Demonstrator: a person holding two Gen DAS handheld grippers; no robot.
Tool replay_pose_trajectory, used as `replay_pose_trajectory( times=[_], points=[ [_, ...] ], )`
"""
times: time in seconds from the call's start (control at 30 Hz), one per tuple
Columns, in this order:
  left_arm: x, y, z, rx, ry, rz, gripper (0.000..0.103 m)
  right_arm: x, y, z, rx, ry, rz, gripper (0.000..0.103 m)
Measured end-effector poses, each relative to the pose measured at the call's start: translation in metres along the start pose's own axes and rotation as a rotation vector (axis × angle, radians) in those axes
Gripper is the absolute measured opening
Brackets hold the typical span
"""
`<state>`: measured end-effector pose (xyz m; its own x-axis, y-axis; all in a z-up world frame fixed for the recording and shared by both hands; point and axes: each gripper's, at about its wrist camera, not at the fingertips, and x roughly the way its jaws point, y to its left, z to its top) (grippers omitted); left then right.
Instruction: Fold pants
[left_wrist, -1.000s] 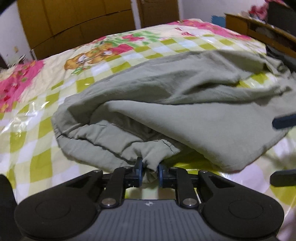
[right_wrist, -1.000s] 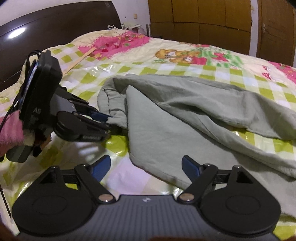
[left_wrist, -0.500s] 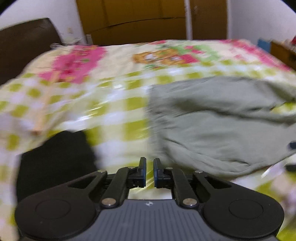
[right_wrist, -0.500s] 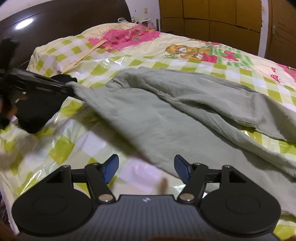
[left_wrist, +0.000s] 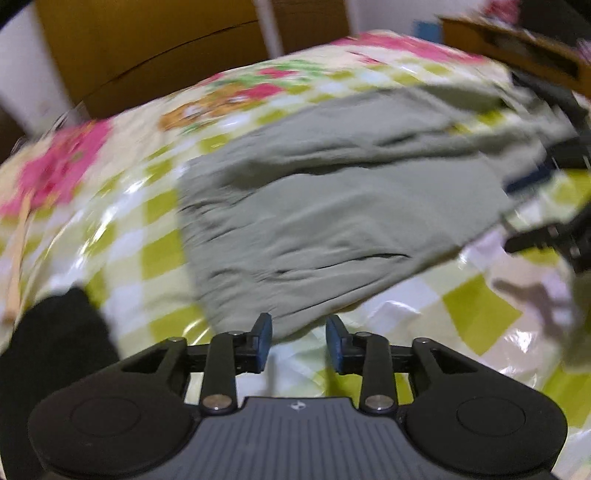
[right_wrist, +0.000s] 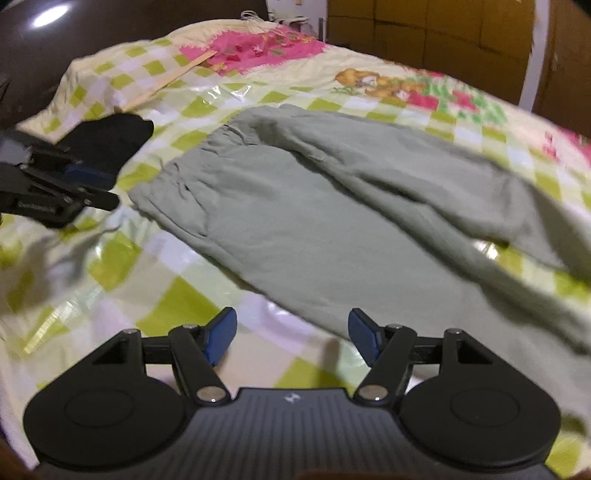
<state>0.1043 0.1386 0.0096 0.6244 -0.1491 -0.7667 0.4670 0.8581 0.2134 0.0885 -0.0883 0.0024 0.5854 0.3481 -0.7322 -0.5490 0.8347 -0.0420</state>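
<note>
Grey-green pants (left_wrist: 332, 221) lie spread on the checked bedspread (left_wrist: 159, 258), waistband toward the left; they also show in the right wrist view (right_wrist: 314, 221). My left gripper (left_wrist: 298, 341) is open and empty just in front of the waistband's near corner. My right gripper (right_wrist: 291, 334) is open and empty at the pants' near edge. The left gripper also shows at the left of the right wrist view (right_wrist: 85, 184), beside the waistband. The right gripper shows at the right edge of the left wrist view (left_wrist: 532, 210).
A black cloth (right_wrist: 107, 140) lies on the bed left of the waistband, also in the left wrist view (left_wrist: 51, 350). A thin wooden stick (right_wrist: 166, 83) lies near the pillow end. A dark headboard (right_wrist: 92, 22) and wooden wardrobes (left_wrist: 166, 48) stand behind.
My left gripper pulled the waistband corner to the left, then let go and opened. The pants now lie flatter. My right gripper stayed open.
</note>
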Motion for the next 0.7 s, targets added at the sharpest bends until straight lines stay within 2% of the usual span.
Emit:
replay_pose_trajectory(
  times=[0.1,0.2,0.27,0.33,0.37,0.4,0.43,0.47,0.57,0.63,0.7],
  points=[
    [0.009,-0.016,0.004,0.140,0.012,0.009,0.060,0.009,0.010,0.006,-0.048,-0.009,0.024,0.070],
    [0.016,-0.018,0.001,0.226,0.028,0.039,0.071,0.023,0.022,0.012,-0.084,-0.011,0.060,0.070],
    [0.022,-0.014,-0.001,0.256,0.043,0.051,0.072,0.033,0.029,0.015,-0.104,-0.014,0.062,0.070],
    [0.029,-0.005,0.001,0.228,0.047,0.058,0.073,0.045,0.033,0.019,-0.119,-0.004,0.061,0.068],
    [0.032,0.000,0.003,0.203,0.048,0.070,0.071,0.049,0.033,0.021,-0.120,0.000,0.055,0.068],
    [0.035,0.003,0.004,0.184,0.047,0.085,0.059,0.054,0.032,0.023,-0.115,0.008,0.056,0.068],
    [0.038,0.005,0.007,0.167,0.048,0.100,0.039,0.057,0.030,0.025,-0.106,0.012,0.069,0.060],
    [0.039,0.005,0.008,0.152,0.047,0.113,0.033,0.059,0.027,0.026,-0.096,0.013,0.087,0.044],
    [0.036,0.002,0.007,0.152,0.038,0.129,0.030,0.063,0.024,0.031,-0.054,0.030,0.119,0.017],
    [0.029,0.004,0.004,0.139,0.040,0.131,0.028,0.061,0.027,0.032,-0.050,0.039,0.138,0.011],
    [0.017,0.010,0.000,0.107,0.038,0.135,0.028,0.056,0.031,0.032,-0.032,0.043,0.174,0.010]
  ],
)
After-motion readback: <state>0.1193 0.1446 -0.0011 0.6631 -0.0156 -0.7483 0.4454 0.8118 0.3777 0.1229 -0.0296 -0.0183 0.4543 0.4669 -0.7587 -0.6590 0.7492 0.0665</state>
